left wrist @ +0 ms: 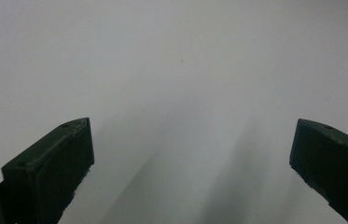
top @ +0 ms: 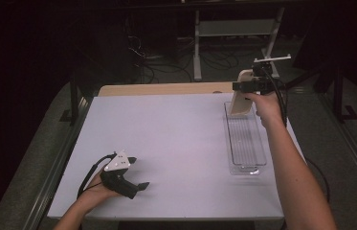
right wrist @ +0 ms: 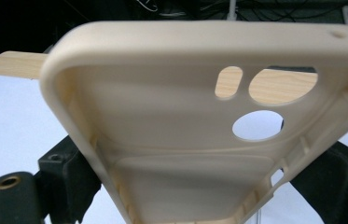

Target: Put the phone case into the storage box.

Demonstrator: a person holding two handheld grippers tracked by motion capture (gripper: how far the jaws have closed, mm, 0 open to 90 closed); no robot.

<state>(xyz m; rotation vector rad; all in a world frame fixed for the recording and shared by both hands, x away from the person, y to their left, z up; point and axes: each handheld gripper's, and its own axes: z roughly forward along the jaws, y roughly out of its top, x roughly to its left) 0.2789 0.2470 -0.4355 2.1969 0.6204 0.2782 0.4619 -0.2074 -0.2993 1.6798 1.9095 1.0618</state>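
Dark room with cables on the floor behind, and from the high view the white table (top: 176, 143) has a clear tray (top: 245, 139) along its right edge, where the right gripper (top: 251, 85) holds a cream phone case (top: 239, 98) upright over the tray's far end while the left gripper (top: 135, 175) rests near the front-left corner. Left gripper view: jaws spread wide with nothing between them, just bare tabletop. Right gripper view: jaws clamped on the case's two long sides, so I'd lower it slowly, centred between the tray walls, before letting go.
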